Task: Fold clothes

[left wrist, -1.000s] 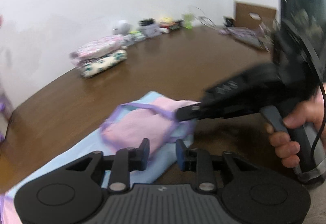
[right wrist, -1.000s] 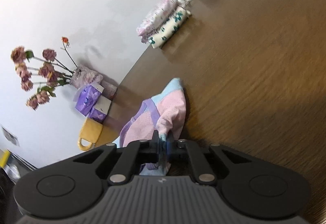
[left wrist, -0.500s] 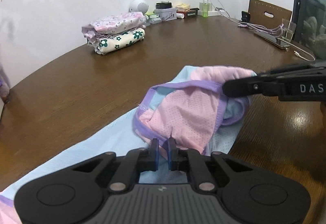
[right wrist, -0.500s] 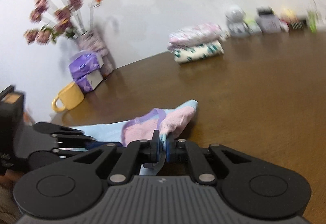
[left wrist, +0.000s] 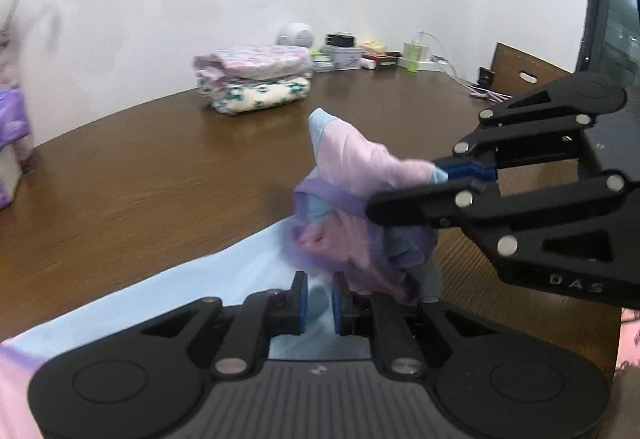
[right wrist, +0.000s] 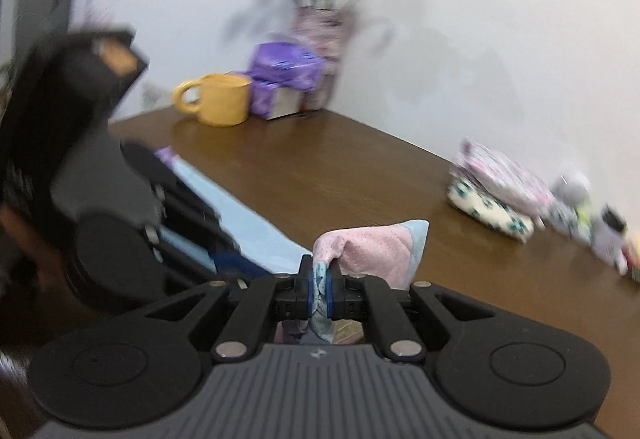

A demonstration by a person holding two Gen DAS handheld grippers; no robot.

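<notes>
On the left, the left gripper (left wrist: 319,299) sits low over the garment (left wrist: 224,303), whose pale blue body lies flat on the brown surface (left wrist: 160,175); its jaws are opening, blue cloth between the pads but not clearly pinched. To the right, the right gripper (right wrist: 319,293) is pressed together on a pink-and-blue corner, lifted clear. Risk: with the left grip loosening, the raised corner's pull could drag and bunch the flat cloth.
</notes>
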